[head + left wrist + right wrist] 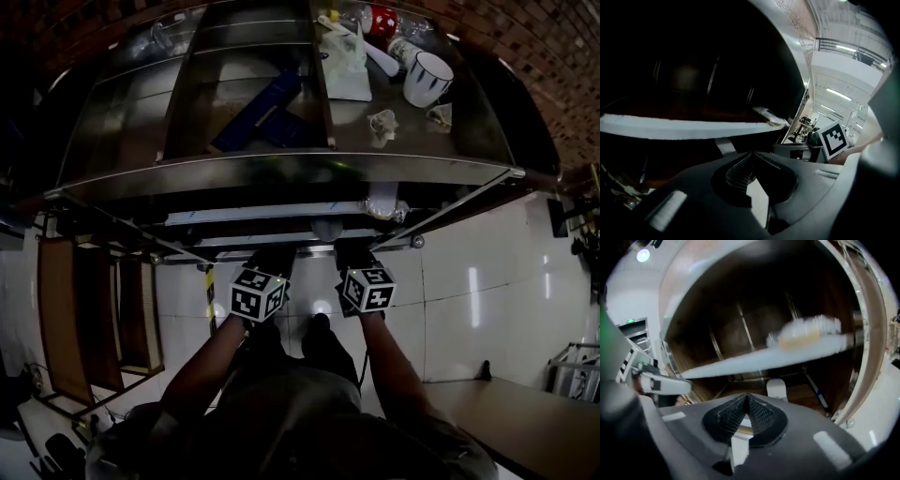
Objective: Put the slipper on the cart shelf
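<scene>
slipper [806, 333]: pale, fuzzy, blurred, on cart shelf [731, 364] by front edge, long axis along that edge, toe end we cannot tell | writing: we read only square markers on cubes [256, 293] | left gripper [751, 157]: jaws together, empty | right gripper [746, 399]: jaws together, empty

Slipper [806, 332] on cart shelf [740, 363], mug [427, 77] above

slipper [806, 333] — blurred | cart [281, 167] — far side cut off at top
</scene>
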A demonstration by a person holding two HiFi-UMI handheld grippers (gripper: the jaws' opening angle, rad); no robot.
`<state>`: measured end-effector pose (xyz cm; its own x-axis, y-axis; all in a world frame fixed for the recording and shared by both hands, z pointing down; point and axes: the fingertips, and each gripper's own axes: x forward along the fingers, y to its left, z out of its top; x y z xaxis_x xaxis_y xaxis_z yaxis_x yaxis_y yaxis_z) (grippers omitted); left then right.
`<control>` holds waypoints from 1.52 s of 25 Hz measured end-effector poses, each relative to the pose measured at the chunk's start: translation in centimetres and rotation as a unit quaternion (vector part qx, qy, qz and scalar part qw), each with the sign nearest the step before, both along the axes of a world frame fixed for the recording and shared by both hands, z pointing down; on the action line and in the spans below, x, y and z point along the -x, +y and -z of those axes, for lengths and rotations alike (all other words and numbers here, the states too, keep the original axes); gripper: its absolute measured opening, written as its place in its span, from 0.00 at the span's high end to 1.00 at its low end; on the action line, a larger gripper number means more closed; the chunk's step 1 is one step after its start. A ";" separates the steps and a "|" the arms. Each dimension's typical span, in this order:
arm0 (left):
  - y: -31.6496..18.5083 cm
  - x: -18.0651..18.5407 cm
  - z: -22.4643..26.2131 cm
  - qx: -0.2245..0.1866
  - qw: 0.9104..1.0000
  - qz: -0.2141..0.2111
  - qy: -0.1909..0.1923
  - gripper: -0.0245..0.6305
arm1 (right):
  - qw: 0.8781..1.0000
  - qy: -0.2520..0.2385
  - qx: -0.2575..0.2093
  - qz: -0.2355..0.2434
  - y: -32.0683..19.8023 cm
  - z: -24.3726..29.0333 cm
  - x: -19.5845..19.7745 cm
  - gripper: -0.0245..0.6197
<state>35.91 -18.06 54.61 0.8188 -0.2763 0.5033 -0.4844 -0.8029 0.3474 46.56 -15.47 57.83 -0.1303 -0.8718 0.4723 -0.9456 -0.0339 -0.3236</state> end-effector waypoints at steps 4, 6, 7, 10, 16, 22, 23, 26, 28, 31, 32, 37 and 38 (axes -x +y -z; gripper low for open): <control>0.5 -0.4 4.4 -0.015 1.000 -0.008 0.013 0.95 | 0.999 0.000 -0.036 0.007 0.7 6.3 1.0 0.96; 0.3 -0.8 6.3 -0.025 0.999 -0.012 0.020 0.95 | 0.998 0.005 -0.055 0.009 0.7 9.1 1.1 0.96; 0.1 -1.1 7.2 -0.030 0.999 -0.013 0.025 0.95 | 0.998 0.008 -0.066 0.011 0.6 10.4 1.1 0.96; 0.0 -1.8 9.5 -0.045 0.998 -0.018 0.039 0.95 | 0.996 0.019 -0.091 0.016 0.6 13.5 1.2 0.96; 0.6 -3.3 12.4 -0.059 0.996 -0.031 0.053 0.95 | 0.992 0.031 -0.124 0.015 1.3 17.6 0.9 0.96; 1.3 -5.0 13.1 -0.063 0.995 -0.057 0.058 0.95 | 0.990 0.038 -0.139 0.003 1.7 19.5 -0.4 0.96; 1.4 -5.3 13.1 -0.063 0.994 -0.061 0.058 0.95 | 0.989 0.039 -0.140 0.001 1.8 19.6 -0.6 0.96; 1.5 -6.1 13.5 -0.065 0.994 -0.070 0.061 0.95 | 0.989 0.041 -0.143 -0.004 2.0 20.1 -1.2 0.96; 1.6 -6.6 13.7 -0.066 0.993 -0.074 0.063 0.95 | 0.988 0.042 -0.146 -0.006 2.1 20.4 -1.4 0.96; 1.9 -7.2 13.9 -0.066 0.992 -0.080 0.066 0.95 | 0.988 0.044 -0.148 -0.009 2.3 20.7 -1.9 0.96; 2.0 -7.4 13.9 -0.066 0.992 -0.083 0.066 0.95 | 0.988 0.044 -0.149 -0.010 2.4 20.8 -2.0 0.96; 2.4 -8.1 14.0 -0.065 0.991 -0.092 0.068 0.95 | 0.987 0.044 -0.152 -0.014 2.7 21.2 -2.6 0.96; 2.4 -8.2 14.1 -0.065 0.991 -0.093 0.068 0.95 | 0.987 0.044 -0.153 -0.014 2.7 21.3 -2.7 0.96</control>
<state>44.16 -15.68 40.52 0.9197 -0.1695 0.3542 -0.2793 -0.9164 0.2867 49.25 -12.73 36.53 -0.0737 -0.9779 0.1956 -0.9708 0.0254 -0.2387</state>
